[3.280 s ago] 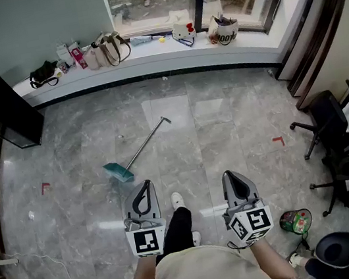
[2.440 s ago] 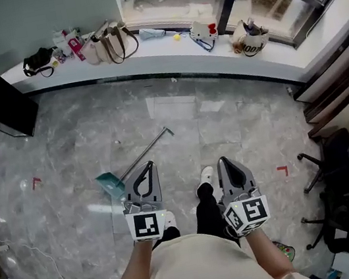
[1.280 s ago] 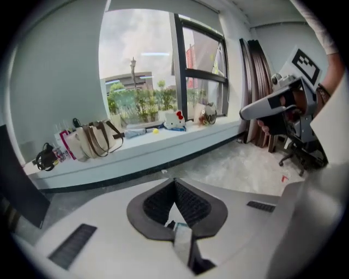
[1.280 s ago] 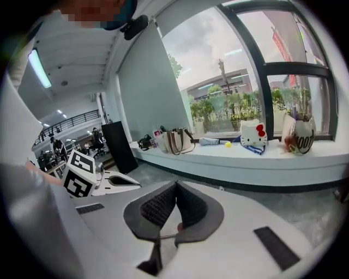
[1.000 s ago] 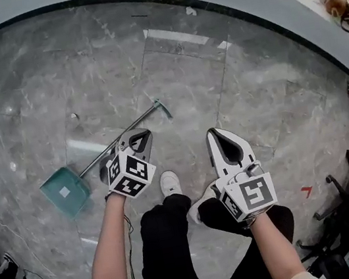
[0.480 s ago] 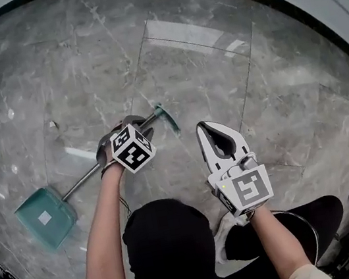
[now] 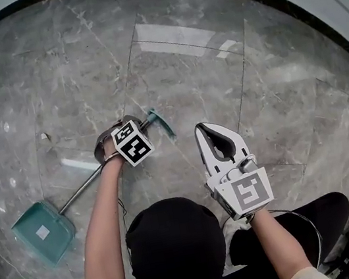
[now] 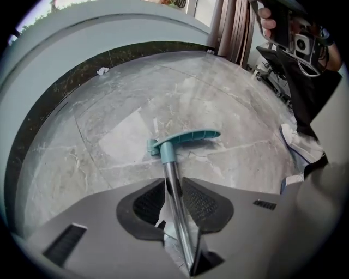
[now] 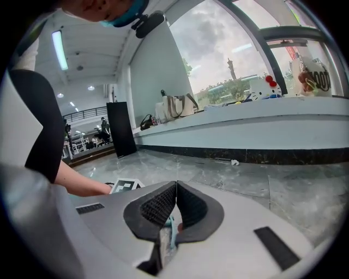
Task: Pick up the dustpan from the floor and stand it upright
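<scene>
My left gripper [image 8: 173, 188] has its jaws clamped on the silver metal pole [image 8: 170, 173] of the teal long-handled dustpan [image 7: 40, 231], just below its teal T-grip [image 8: 188, 136]. The pan end lies on the grey marble floor [image 7: 215, 68] to my left. My right gripper [image 7: 203, 128] hangs nearby, jaws pressed together, empty.

Left gripper [image 8: 173, 186] now on dustpan handle [image 8: 169, 162]
</scene>
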A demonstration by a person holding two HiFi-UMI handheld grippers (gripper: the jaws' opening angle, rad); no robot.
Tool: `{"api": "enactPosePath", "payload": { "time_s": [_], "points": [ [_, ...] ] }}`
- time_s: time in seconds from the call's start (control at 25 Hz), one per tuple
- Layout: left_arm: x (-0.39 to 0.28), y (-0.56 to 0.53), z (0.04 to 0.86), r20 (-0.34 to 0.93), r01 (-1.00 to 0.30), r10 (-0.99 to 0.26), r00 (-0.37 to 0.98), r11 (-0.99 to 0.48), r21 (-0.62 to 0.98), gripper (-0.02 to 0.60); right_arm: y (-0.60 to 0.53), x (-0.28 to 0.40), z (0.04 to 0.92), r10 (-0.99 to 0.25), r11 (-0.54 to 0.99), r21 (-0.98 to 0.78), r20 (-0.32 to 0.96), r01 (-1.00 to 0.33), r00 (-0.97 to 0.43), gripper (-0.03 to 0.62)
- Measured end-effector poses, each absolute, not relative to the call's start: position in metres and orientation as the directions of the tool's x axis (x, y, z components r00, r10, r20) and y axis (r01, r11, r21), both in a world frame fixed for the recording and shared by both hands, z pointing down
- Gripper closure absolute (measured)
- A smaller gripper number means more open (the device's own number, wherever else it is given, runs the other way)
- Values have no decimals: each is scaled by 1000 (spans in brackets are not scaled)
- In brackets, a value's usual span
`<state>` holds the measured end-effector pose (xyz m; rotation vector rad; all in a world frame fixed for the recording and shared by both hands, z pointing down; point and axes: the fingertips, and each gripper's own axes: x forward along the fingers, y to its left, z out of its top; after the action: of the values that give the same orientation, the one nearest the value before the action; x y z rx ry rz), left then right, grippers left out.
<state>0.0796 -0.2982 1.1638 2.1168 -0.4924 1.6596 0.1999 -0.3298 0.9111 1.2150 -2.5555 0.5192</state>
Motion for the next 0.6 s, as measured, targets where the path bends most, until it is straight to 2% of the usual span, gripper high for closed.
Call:
{"api": "enactPosePath", "payload": {
  "time_s": [0.36,0.6],
  "points": [
    [82,-300,1175,973,-530,-1,231,-839,125,483,-335,211,911,-711,569,-202,368,-797,-600,576],
    [75,-310,1134,965,-556,-80,251,-827,76,486,-350,200,895,-694,596,-220,342,-772,-633,576]
  ]
}}
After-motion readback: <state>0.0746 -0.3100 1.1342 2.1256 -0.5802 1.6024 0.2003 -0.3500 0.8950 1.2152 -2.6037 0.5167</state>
